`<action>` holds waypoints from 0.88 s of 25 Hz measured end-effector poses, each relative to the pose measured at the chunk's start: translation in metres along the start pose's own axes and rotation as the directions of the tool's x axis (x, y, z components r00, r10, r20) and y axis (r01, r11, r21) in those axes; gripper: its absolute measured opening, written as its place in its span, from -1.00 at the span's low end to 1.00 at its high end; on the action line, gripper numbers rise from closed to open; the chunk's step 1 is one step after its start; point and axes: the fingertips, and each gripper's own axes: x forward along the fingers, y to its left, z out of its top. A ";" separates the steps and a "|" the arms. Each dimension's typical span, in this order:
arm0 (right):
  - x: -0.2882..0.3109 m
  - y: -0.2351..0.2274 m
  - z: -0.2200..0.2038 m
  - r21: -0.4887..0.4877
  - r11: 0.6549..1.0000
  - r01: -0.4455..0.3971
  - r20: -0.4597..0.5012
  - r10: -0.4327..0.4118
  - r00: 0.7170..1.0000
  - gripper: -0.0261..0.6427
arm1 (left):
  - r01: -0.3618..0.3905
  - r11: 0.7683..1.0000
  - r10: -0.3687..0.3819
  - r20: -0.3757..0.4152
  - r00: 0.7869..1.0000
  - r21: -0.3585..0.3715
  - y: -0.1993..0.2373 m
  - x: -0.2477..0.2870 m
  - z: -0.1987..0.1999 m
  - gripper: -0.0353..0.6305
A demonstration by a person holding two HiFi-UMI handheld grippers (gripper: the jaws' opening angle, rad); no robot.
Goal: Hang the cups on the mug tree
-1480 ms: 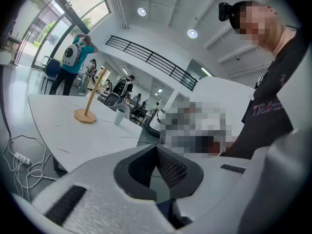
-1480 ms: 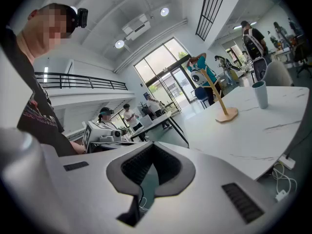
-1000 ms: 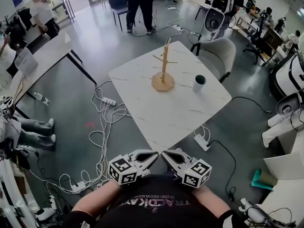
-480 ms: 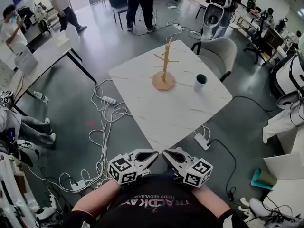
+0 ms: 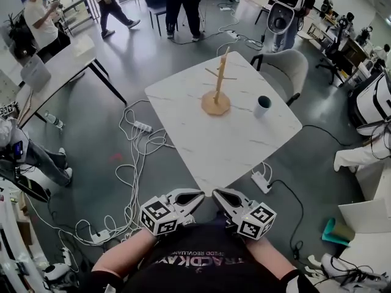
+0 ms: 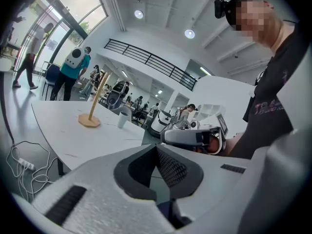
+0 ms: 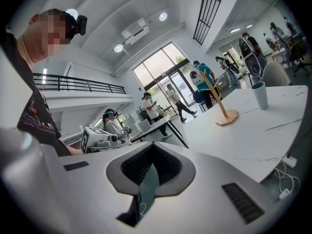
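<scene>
Both grippers sit low against the person's torso, side by side, tips almost meeting: left gripper (image 5: 194, 198) and right gripper (image 5: 220, 198), each with jaws pressed together, pinching nothing. The black shirt (image 5: 195, 264) carries upside-down print I can't read reliably. On the floor to the left is a tangle of white cables (image 5: 131, 182), and a power strip (image 5: 261, 182) lies under the counter's near right edge. The white marble-look counter (image 5: 226, 145) starts just ahead of the jaws, near corner pointing at them; that stretch of top lies between the jaws and the task items. On the far half, the wooden mug tree (image 5: 217, 96) stands upright. The white cup (image 5: 263, 105) stands upright on the counter right of it, apart from it, not on a peg, well apart from both jaws. A grey chair (image 5: 287, 69) is behind the cup at the far edge. People stand further back.
</scene>
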 end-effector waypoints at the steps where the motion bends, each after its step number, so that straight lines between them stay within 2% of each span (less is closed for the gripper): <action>1: 0.000 0.000 0.001 -0.002 1.000 0.001 0.002 -0.001 1.000 -0.89 | 0.002 1.000 -0.002 0.000 1.000 0.001 -0.001 0.000 0.000 -0.91; 9: 0.002 -0.011 0.007 -0.008 1.000 0.018 0.008 -0.018 1.000 -0.89 | 0.008 1.000 -0.008 0.000 1.000 -0.008 0.005 0.006 0.001 -0.91; 22: -0.007 -0.086 0.058 -0.019 0.998 0.053 0.020 -0.052 0.998 -0.89 | -0.005 0.999 0.005 -0.003 1.000 -0.047 0.027 0.064 0.028 -0.91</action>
